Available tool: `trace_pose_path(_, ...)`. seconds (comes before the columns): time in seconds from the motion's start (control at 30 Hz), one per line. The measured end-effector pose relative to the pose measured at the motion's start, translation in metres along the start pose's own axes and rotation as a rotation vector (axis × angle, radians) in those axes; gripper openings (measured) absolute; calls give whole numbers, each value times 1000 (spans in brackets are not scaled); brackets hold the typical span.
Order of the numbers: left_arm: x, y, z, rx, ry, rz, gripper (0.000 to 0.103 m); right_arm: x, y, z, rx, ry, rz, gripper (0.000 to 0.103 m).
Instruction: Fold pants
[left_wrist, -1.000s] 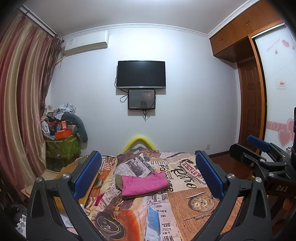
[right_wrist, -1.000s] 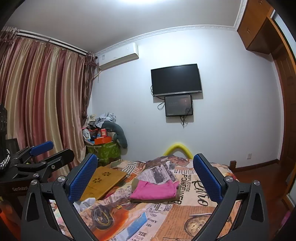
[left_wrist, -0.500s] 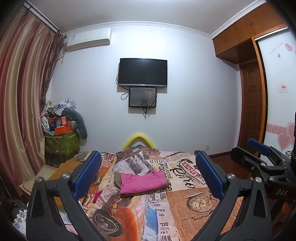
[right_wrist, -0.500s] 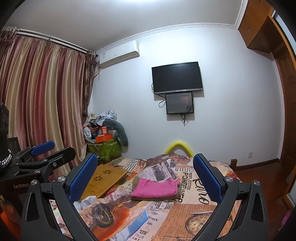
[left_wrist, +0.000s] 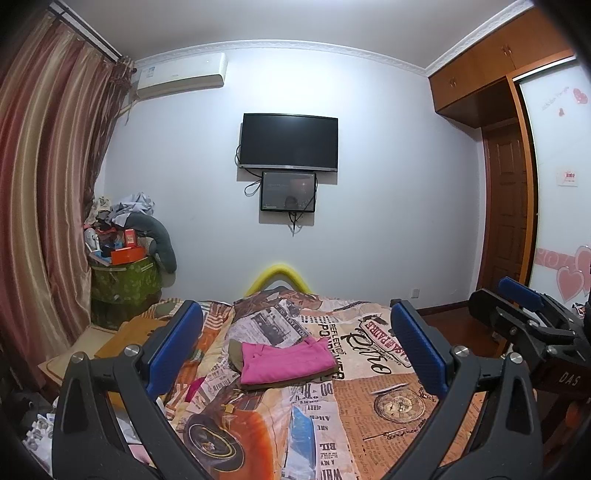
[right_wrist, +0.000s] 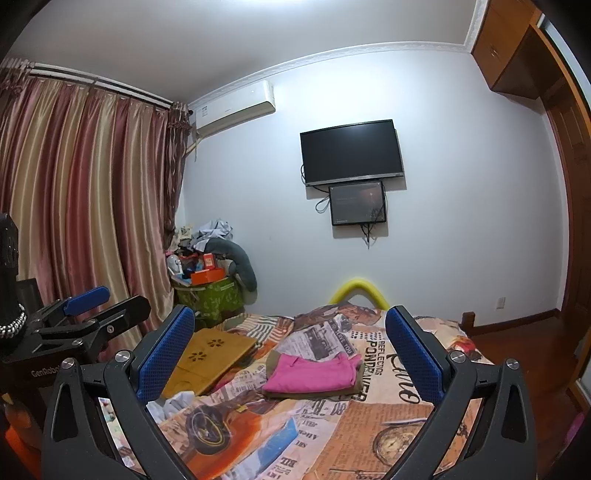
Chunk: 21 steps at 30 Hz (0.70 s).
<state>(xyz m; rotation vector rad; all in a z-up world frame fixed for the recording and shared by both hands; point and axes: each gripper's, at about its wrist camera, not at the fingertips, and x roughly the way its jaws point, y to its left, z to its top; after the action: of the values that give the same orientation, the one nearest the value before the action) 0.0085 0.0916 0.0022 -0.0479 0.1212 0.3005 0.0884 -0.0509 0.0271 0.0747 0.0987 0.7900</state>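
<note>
Pink pants (left_wrist: 286, 362) folded flat, neat.

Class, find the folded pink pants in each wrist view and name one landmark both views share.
Left wrist: pink pants lie just below centre on the bed, between the gripper fingers.
Right wrist: pink pants lie below centre, again between the fingers.
Shared landmark: the wall TV.

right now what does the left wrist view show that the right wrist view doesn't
Only the left wrist view shows the white panel with heart stickers and the right tongs from outside. Only the right wrist view shows the wooden lap tray clearly and the left tongs from outside. Both share the folded pink pants on the newspaper-print bedspread, the wall TV, and open, empty tongs.
</note>
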Motion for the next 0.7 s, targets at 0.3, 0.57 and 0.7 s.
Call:
trace_pose_path(0.3, 3, -2, -1, -7, 7, -6, 103, 0, 0, 0, 3, 6, -10, 103)
trace_pose_path(0.57, 5, -1, -1, -7, 20, -17, 103, 0, 0, 0, 2, 8, -9, 103)
trace_pose_path(0.7, 6, -2, -2, -3, 28, -23, 103, 0, 0, 0, 2, 10, -9, 103)
